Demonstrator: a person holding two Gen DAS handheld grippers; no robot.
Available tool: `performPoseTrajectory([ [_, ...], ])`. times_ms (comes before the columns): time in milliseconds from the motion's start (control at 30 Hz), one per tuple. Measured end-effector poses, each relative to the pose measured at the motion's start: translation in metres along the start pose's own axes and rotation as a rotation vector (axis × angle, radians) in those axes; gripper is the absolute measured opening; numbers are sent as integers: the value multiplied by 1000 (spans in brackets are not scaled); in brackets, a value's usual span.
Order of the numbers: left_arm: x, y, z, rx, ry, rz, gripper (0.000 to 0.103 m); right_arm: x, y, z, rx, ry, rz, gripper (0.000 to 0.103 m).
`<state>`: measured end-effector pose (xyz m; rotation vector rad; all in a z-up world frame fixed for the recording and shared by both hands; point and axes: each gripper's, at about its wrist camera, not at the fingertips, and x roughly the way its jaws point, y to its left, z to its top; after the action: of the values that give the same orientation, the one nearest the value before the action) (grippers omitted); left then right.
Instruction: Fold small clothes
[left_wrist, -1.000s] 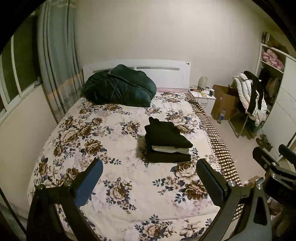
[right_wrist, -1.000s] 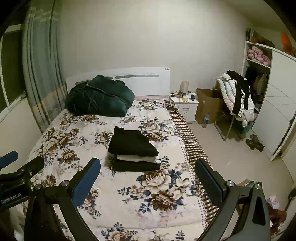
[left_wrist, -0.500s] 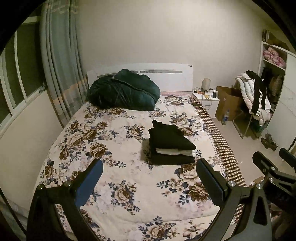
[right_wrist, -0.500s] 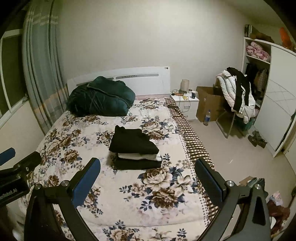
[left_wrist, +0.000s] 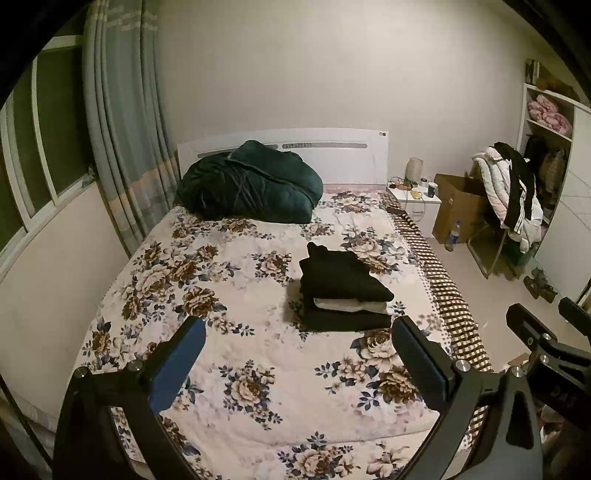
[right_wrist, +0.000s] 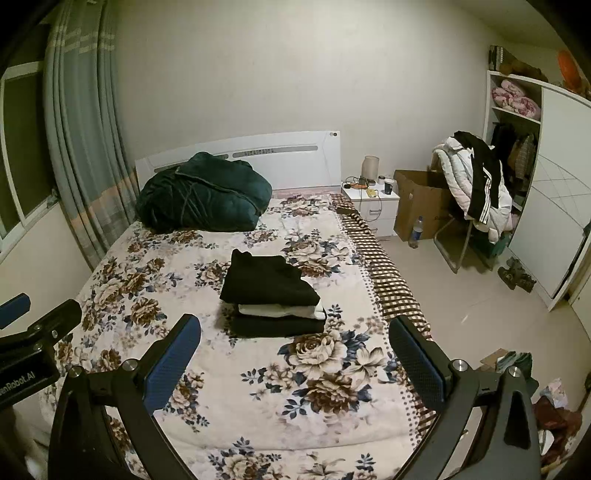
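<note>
While both grippers hang above the foot of the bed (left_wrist: 258, 369), a neat stack of folded clothes (left_wrist: 343, 291) rests on the floral quilt, right of centre and well apart from either tool: a soft black garment on top, a thin white layer between, a flat black slab beneath. The left gripper (left_wrist: 299, 354) has its fingers (left_wrist: 177, 365) spread wide and holding nothing, their inner pads blue and dimpled on black frames; the right gripper (right_wrist: 295, 350) is likewise spread and bare. A puffy dark green duvet (left_wrist: 251, 184) slumps against the glossy white headboard (left_wrist: 332, 151). From the right wrist view alone, an orange object (right_wrist: 569, 66) atop the wardrobe and clutter (right_wrist: 517, 362) on the floor are visible; the left wrist view shows more window (left_wrist: 37, 147).
</note>
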<state>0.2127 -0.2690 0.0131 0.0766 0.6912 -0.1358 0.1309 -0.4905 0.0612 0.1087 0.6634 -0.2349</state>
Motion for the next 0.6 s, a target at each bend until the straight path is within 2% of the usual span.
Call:
performPoseTrajectory([
  [600,0,0,0,4,-4,3,103,0,11,0,4,3,8,103],
])
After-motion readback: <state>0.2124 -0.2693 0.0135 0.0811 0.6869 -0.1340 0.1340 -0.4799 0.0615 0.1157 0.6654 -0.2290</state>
